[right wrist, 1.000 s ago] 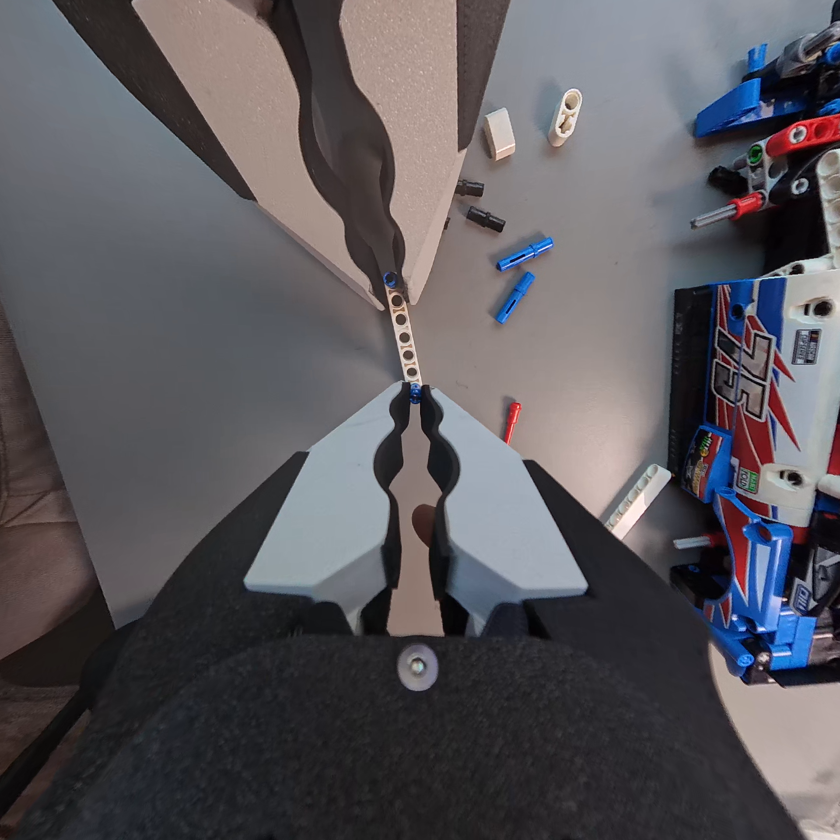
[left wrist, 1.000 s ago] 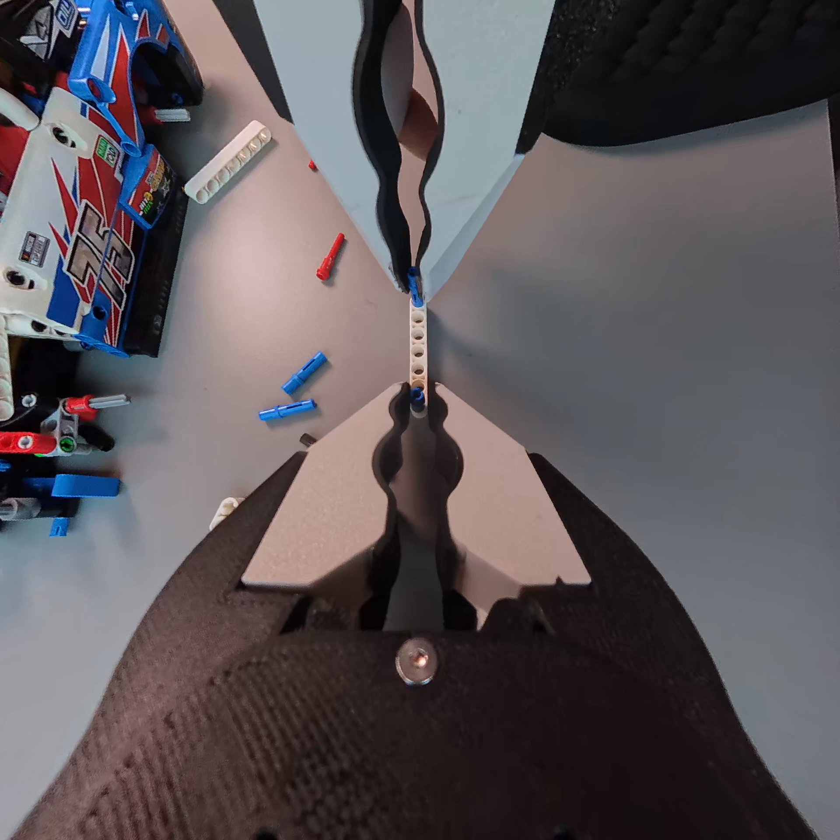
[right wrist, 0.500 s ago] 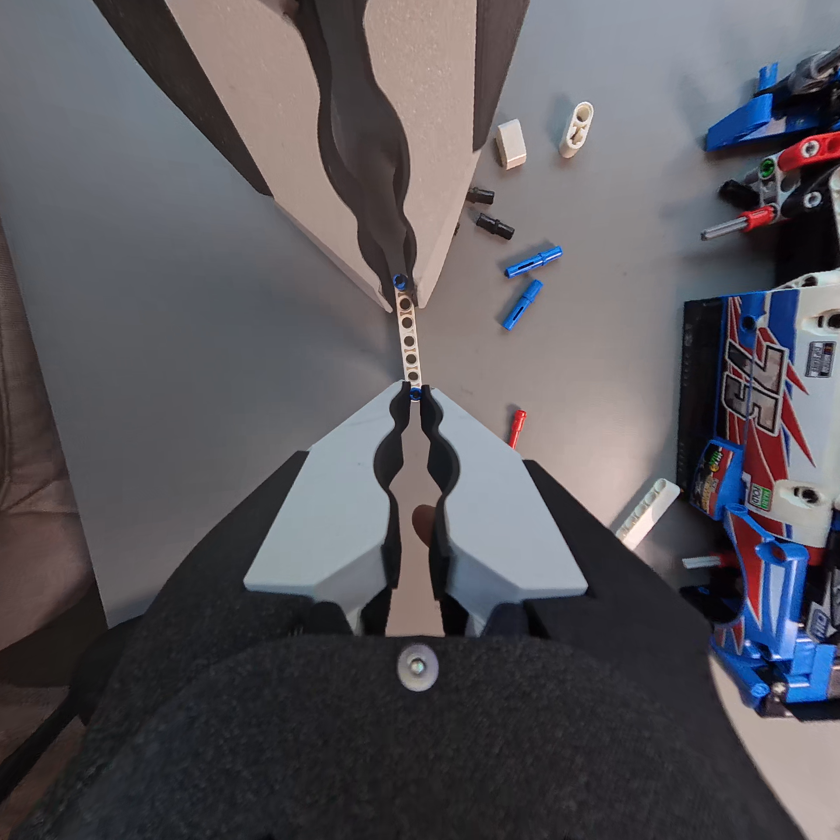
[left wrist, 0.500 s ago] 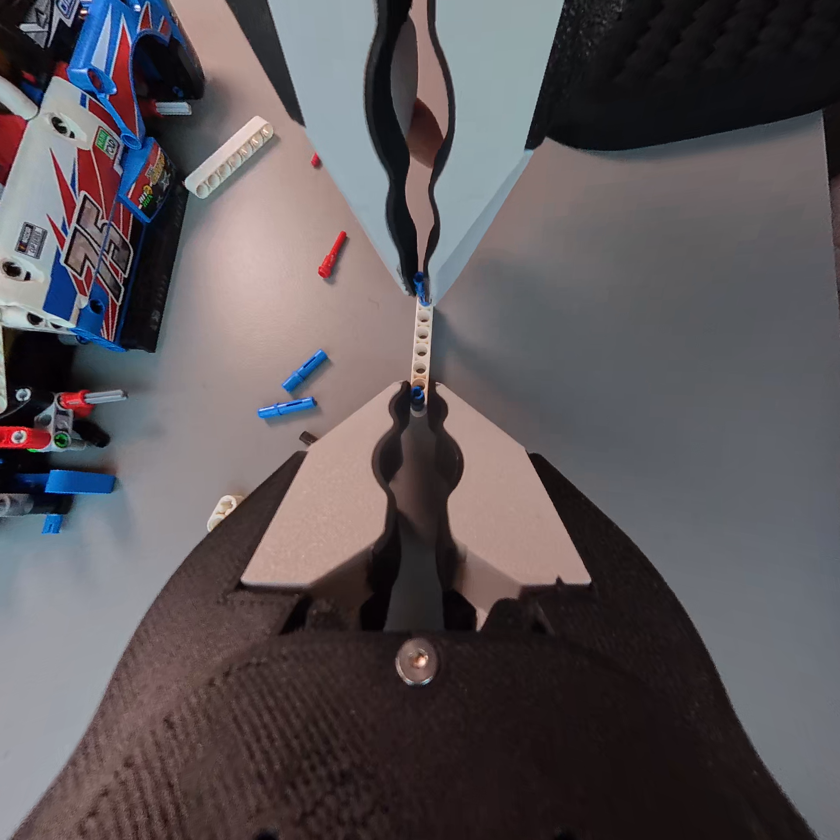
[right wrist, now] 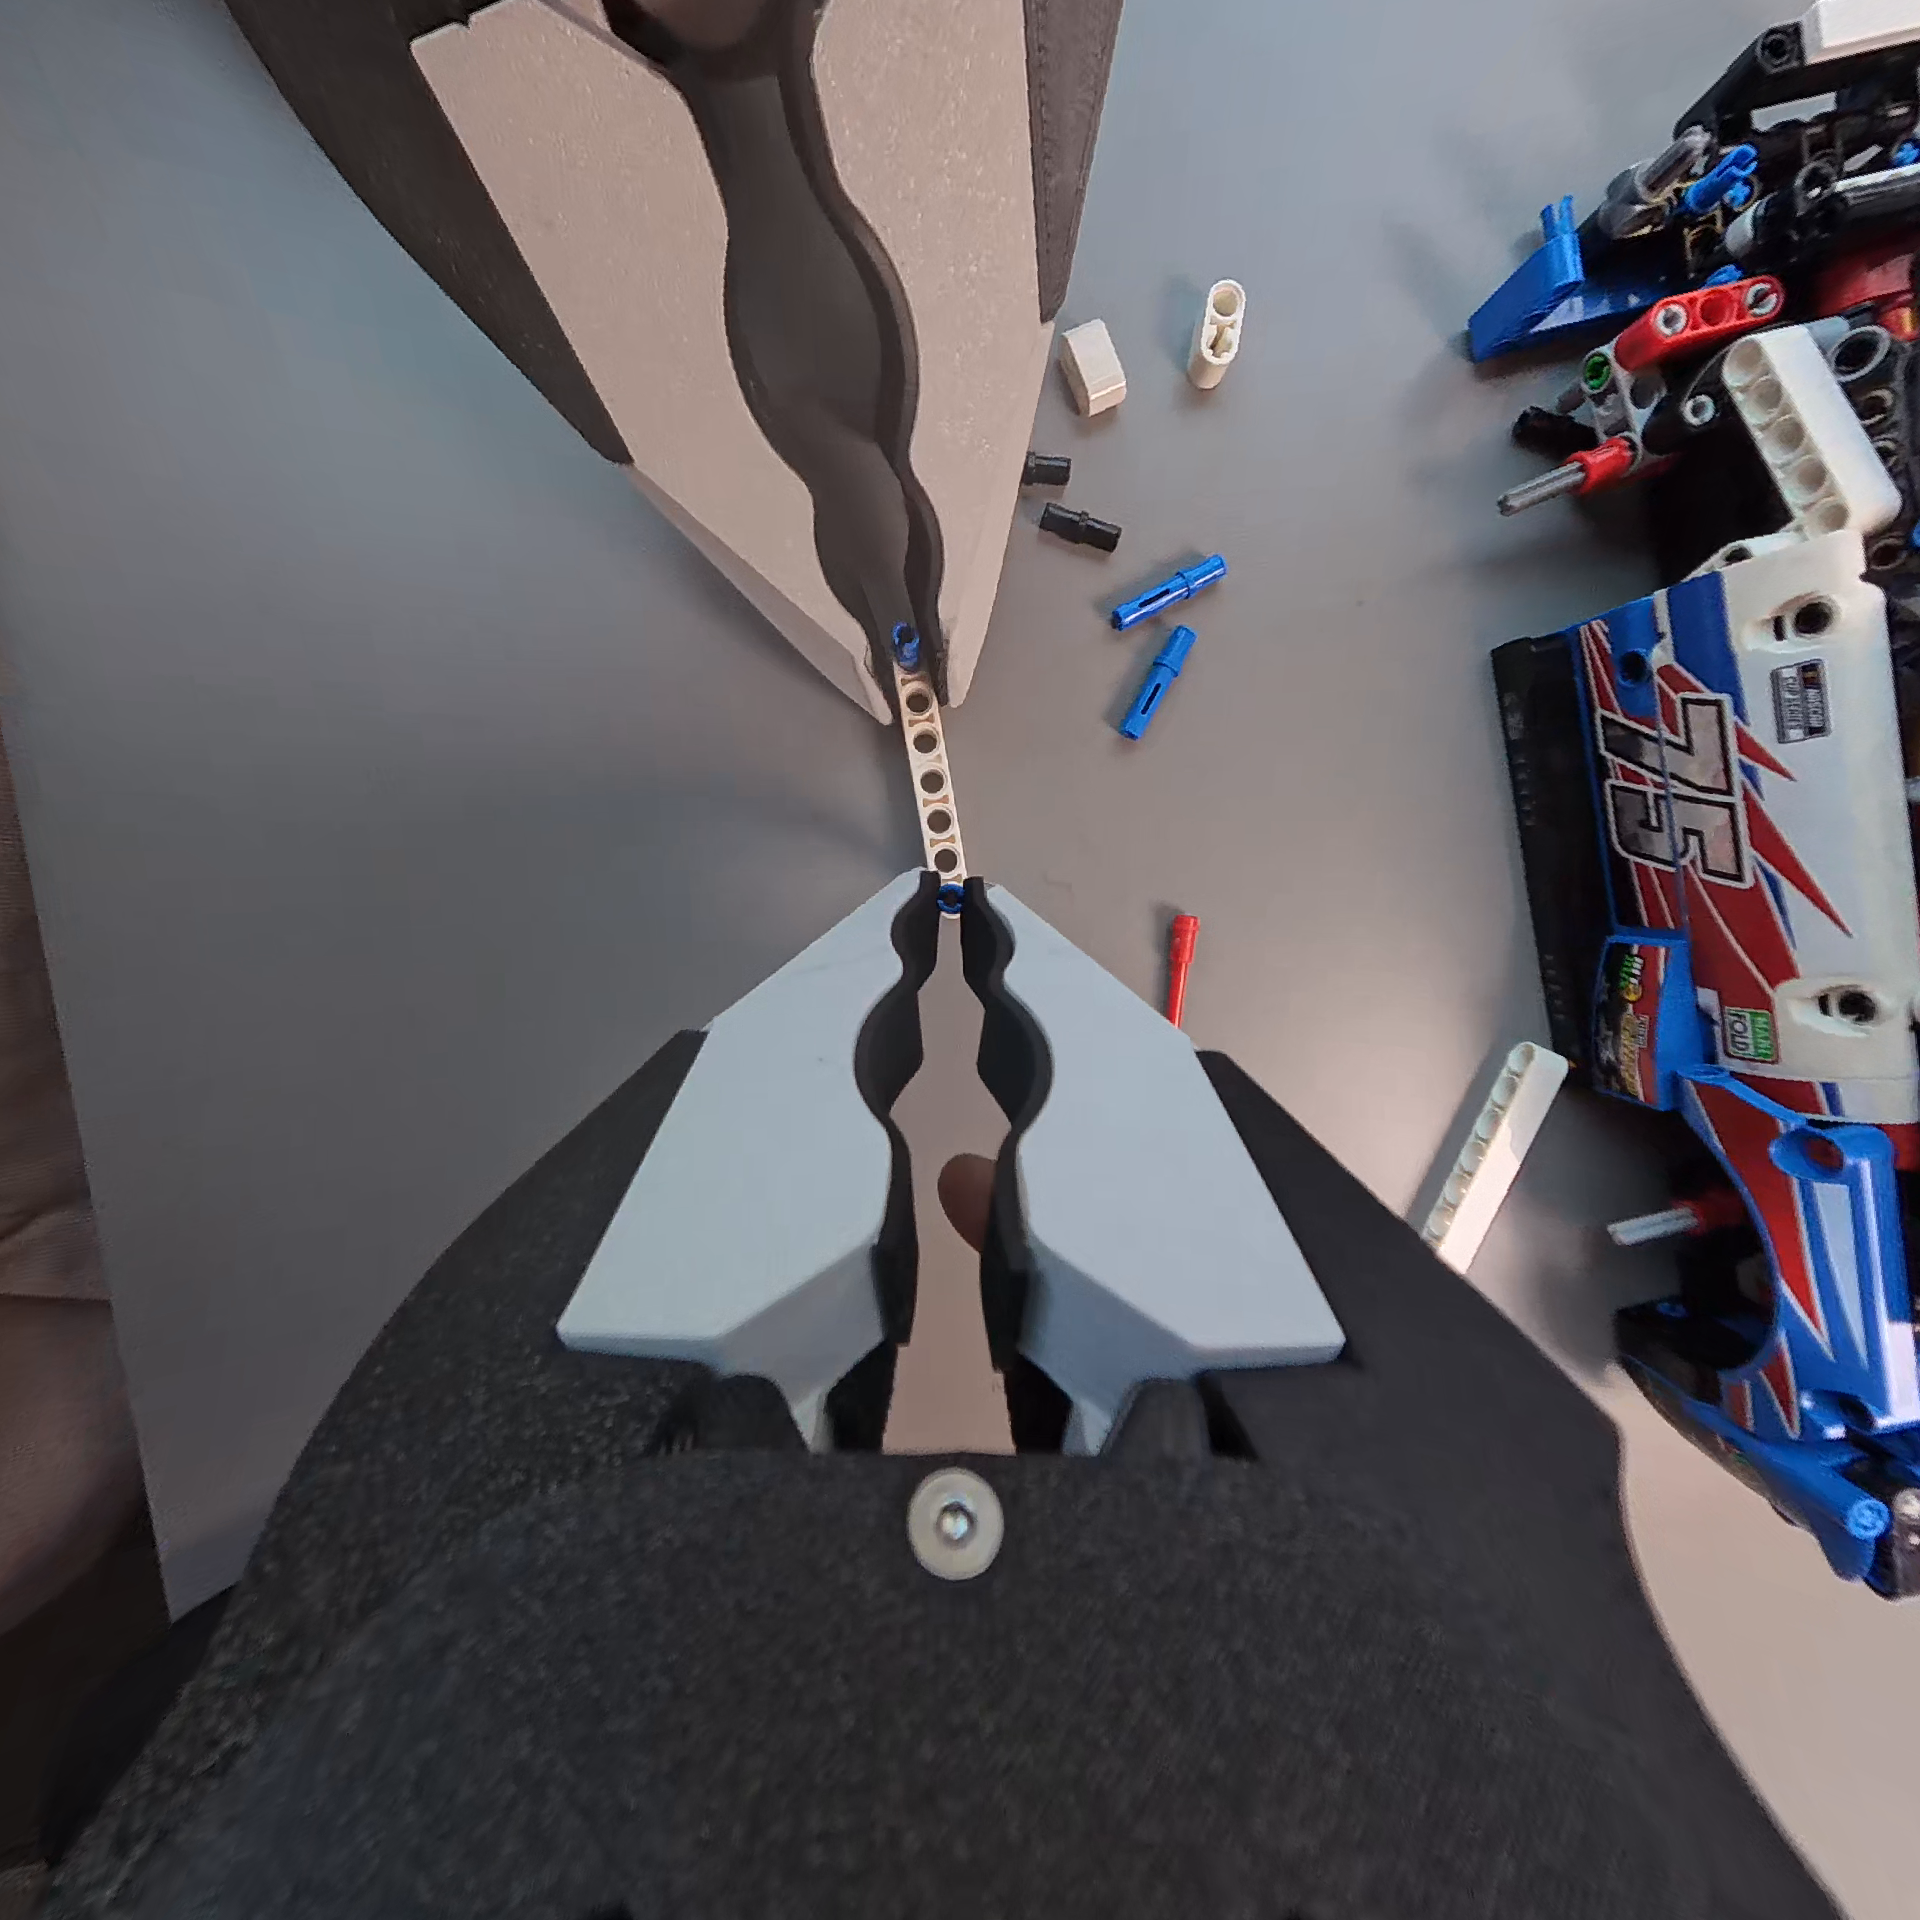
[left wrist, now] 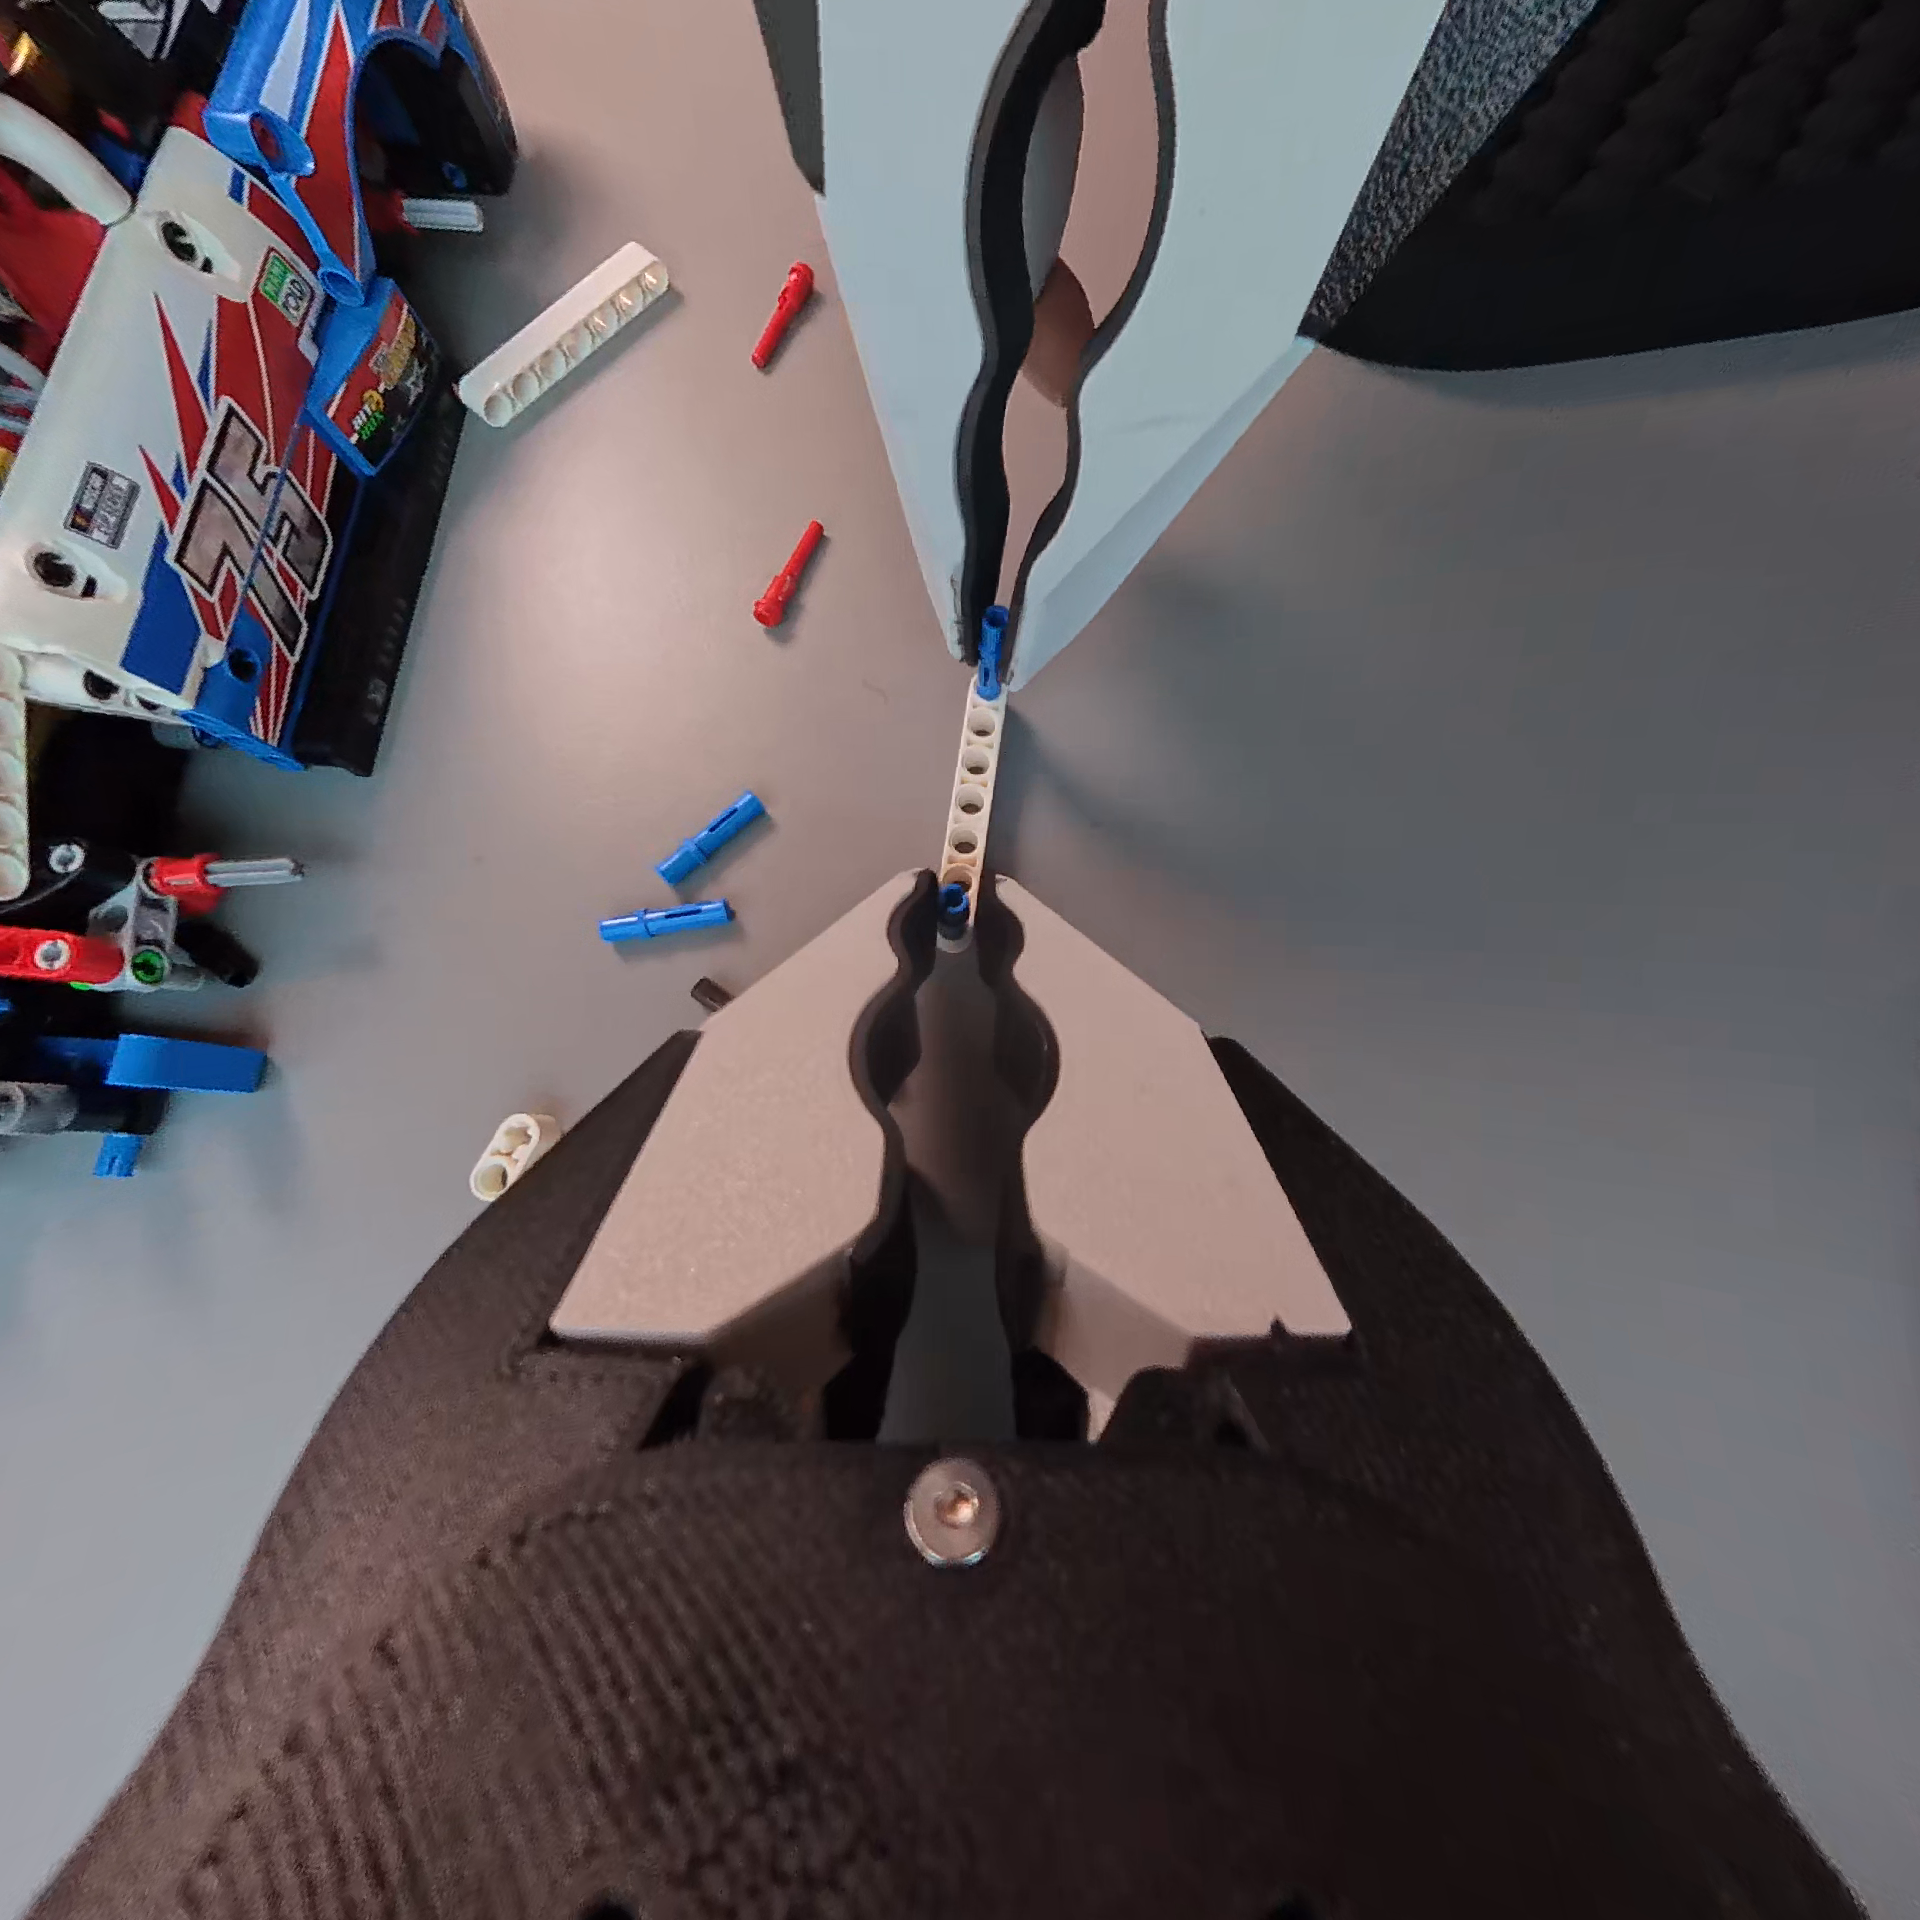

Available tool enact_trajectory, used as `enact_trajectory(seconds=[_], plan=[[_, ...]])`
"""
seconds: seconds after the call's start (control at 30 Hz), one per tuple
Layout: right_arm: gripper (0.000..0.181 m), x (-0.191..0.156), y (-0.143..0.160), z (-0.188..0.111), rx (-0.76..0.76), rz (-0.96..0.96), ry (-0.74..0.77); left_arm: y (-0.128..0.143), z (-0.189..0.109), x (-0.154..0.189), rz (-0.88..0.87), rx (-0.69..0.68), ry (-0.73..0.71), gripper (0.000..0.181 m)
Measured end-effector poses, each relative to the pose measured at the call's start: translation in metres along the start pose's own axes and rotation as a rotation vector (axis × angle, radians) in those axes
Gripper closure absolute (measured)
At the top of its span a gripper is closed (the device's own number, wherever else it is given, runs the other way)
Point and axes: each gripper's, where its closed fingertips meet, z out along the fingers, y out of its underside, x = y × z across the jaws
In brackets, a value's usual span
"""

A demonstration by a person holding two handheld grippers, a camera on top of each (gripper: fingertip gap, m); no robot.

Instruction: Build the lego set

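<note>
While both tips meet nose to nose, left gripper (left wrist: 956,902) pinches near end of thin white beam (left wrist: 975,781), holed along its length, blue pin (left wrist: 953,900) seated there. Right gripper (right wrist: 945,896) clamps opposite end on second blue pin (right wrist: 947,898). Beam hangs between them above smooth grey table (left wrist: 1455,831). Left to right in right wrist view: matte woven housings, wavy black pads (right wrist: 904,935), loose blue connectors (right wrist: 1166,594), glossy stickered race car (right wrist: 1766,883), cut off at frame edge.
</note>
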Motion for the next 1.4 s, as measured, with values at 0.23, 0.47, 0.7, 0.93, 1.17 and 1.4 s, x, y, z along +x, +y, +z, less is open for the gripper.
enact_trajectory(seconds=[0.23,0.47,0.7,0.93,1.17,1.4], plan=[[0.178,0.002,0.006,-0.001,0.061,0.047,0.034,0.001,-0.001,0.000,0.006,0.001,-0.001,0.175],[0.178,0.003,0.006,0.000,-0.014,-0.027,0.038,0.000,-0.001,0.001,0.013,0.000,0.001,0.175],[0.179,0.004,0.004,0.001,-0.126,-0.129,-0.008,0.000,-0.001,0.001,0.014,0.004,0.005,0.175],[0.178,0.007,0.002,0.002,-0.202,-0.173,-0.007,0.001,-0.001,0.001,0.021,0.004,0.003,0.175],[0.179,0.005,0.003,0.009,-0.246,-0.160,-0.058,0.001,-0.001,0.000,0.024,0.004,0.000,0.175],[0.178,0.004,0.002,0.009,-0.230,-0.100,-0.114,0.001,-0.002,0.000,0.016,0.008,0.017,0.175]])
